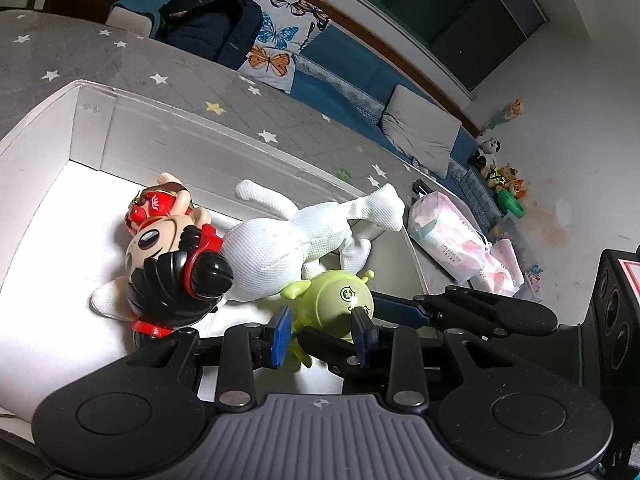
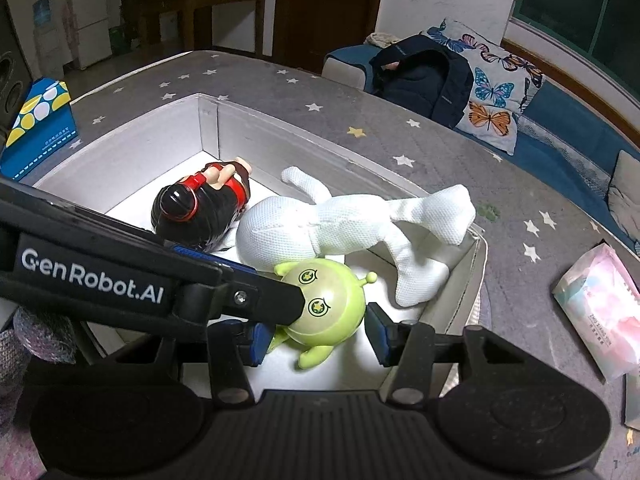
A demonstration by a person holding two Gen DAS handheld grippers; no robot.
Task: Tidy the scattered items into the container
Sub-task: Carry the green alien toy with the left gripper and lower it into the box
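A green alien toy (image 1: 332,300) (image 2: 332,312) sits at the near right corner of the white box (image 1: 92,100) (image 2: 208,120). My left gripper (image 1: 322,332) (image 2: 280,286) has one pad on the toy's face and the other by its ear. My right gripper (image 2: 318,336) comes from the other side, its blue pads pressed against the toy's two flanks. In the left wrist view its fingers (image 1: 404,310) reach in from the right. A white plush (image 1: 272,248) (image 2: 288,232) and a black-haired doll in red (image 1: 172,248) (image 2: 188,208) lie deeper in the box.
The box rests on a grey star-patterned mat (image 2: 440,168). A pink tissue pack (image 1: 444,232) (image 2: 600,312) lies to its right. A blue dotted carton (image 2: 40,120) stands at the left. A dark backpack (image 2: 424,76) and butterfly pillow sit on the sofa behind.
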